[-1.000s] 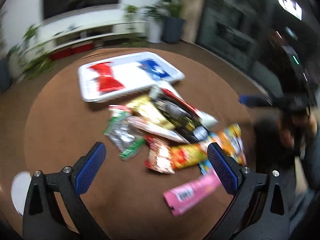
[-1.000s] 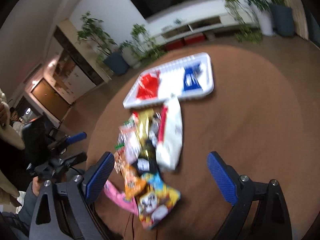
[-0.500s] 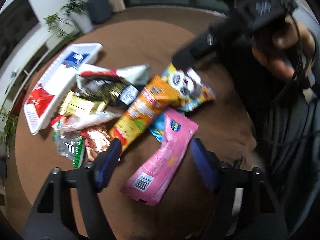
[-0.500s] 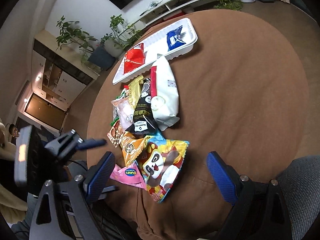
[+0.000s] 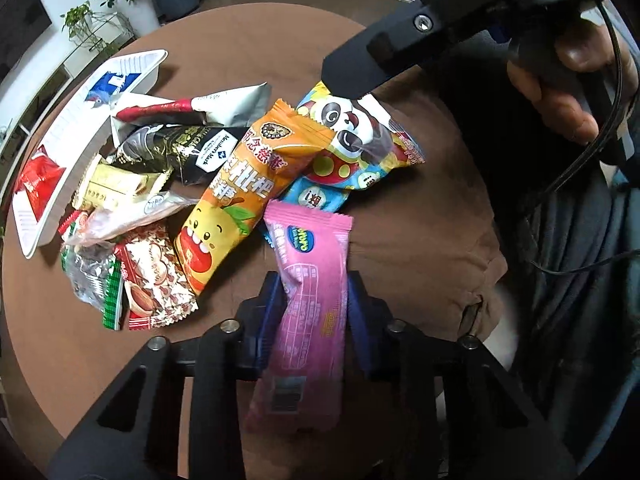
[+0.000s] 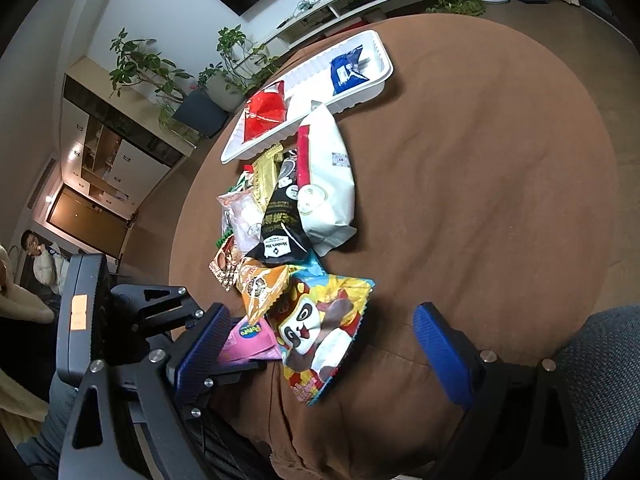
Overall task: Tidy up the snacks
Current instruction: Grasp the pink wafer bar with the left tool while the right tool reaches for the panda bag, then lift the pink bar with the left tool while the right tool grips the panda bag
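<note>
The white tray (image 6: pixel 376 82) at upper centre holds a red packet (image 6: pixel 265 114) and a blue packet (image 6: pixel 346 70). The left tool (image 5: pixel 314 300), jaws just closing, pinches the pink packet (image 5: pixel 312 304) at lower centre; the right tool (image 6: pixel 320 344) gapes empty over the worktop (image 6: pixel 480 180).

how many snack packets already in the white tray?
2. A red packet sits at one end of the white tray and a blue packet toward the other end. The middle looks bare; nothing seems hidden.
</note>
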Tool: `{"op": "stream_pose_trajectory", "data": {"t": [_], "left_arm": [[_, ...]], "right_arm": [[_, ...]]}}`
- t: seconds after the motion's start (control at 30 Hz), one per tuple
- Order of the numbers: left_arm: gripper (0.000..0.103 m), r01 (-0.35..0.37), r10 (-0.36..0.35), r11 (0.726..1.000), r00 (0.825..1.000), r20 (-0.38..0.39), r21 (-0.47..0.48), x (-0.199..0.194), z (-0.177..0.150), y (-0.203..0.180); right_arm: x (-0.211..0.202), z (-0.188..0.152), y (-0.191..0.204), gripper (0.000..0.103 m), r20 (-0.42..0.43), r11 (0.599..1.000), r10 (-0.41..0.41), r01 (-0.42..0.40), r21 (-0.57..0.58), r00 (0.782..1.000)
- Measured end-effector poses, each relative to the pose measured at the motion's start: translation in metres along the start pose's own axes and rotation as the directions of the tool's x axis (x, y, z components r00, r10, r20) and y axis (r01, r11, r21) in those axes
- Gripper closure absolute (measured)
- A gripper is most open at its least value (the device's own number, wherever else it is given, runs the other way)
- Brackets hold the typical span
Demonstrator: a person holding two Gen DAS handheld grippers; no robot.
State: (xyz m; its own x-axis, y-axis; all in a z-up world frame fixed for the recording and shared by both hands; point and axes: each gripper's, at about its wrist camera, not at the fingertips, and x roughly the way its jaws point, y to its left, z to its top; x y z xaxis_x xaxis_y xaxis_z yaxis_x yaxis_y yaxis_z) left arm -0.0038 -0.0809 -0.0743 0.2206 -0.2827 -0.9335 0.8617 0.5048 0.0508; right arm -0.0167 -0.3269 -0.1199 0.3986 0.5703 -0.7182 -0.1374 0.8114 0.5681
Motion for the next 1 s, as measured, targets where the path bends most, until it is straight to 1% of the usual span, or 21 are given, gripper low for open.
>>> {"op": "stream_pose_trajectory", "data": {"t": [0.07,0.2,0.27,0.37,0.47,0.57,0.67,0.73,0.87,1.0], "left_arm": [[0.074,0.001,-0.001,1.000,1.000,0.001,-0.018,0.000,0.000,0.001],[0.076,0.009,-0.007,0.996,1.000,0.024,-0.090,-0.001,-0.002,0.007],[0.076,0.024,-0.019,0.990,0.999,0.039,-0.141,-0.003,-0.007,0.012],[0.076,0.042,-0.028,0.973,0.997,0.067,-0.227,-0.006,-0.015,0.021],[0.076,0.063,-0.032,0.948,0.994,0.103,-0.312,-0.011,-0.024,0.030],[0.076,0.078,-0.025,0.914,0.991,0.135,-0.398,-0.014,-0.032,0.042],[0.076,0.099,-0.019,0.871,0.985,0.169,-0.481,-0.017,-0.041,0.050],[0.076,0.105,-0.007,0.844,0.983,0.185,-0.526,-0.019,-0.047,0.056],[0.076,0.112,0.012,0.807,0.978,0.206,-0.580,-0.021,-0.054,0.063],[0.076,0.130,0.019,0.787,0.972,0.235,-0.603,-0.023,-0.058,0.064]], "right_arm": [[0.002,0.000,0.002,0.008,-0.004,1.000,0.002,-0.002,-0.001,1.000],[0.006,-0.003,0.008,0.008,-0.016,1.000,0.010,-0.010,-0.012,1.000],[0.010,-0.004,0.011,0.008,-0.024,1.000,0.011,-0.012,-0.018,1.000],[0.017,-0.006,0.015,0.008,-0.039,1.000,0.011,-0.011,-0.022,0.999],[0.022,-0.006,0.018,0.010,-0.049,0.999,0.006,-0.008,-0.036,0.999],[0.027,-0.007,0.024,0.014,-0.056,0.998,-0.014,0.010,-0.064,0.998],[0.033,-0.008,0.029,0.019,-0.053,0.994,-0.048,0.042,-0.101,0.997],[0.036,-0.007,0.031,0.021,-0.049,0.990,-0.068,0.061,-0.125,0.996],[0.044,-0.007,0.036,0.025,-0.041,0.978,-0.113,0.104,-0.183,0.993],[0.048,-0.007,0.039,0.031,-0.021,0.966,-0.145,0.137,-0.220,0.989]]}}
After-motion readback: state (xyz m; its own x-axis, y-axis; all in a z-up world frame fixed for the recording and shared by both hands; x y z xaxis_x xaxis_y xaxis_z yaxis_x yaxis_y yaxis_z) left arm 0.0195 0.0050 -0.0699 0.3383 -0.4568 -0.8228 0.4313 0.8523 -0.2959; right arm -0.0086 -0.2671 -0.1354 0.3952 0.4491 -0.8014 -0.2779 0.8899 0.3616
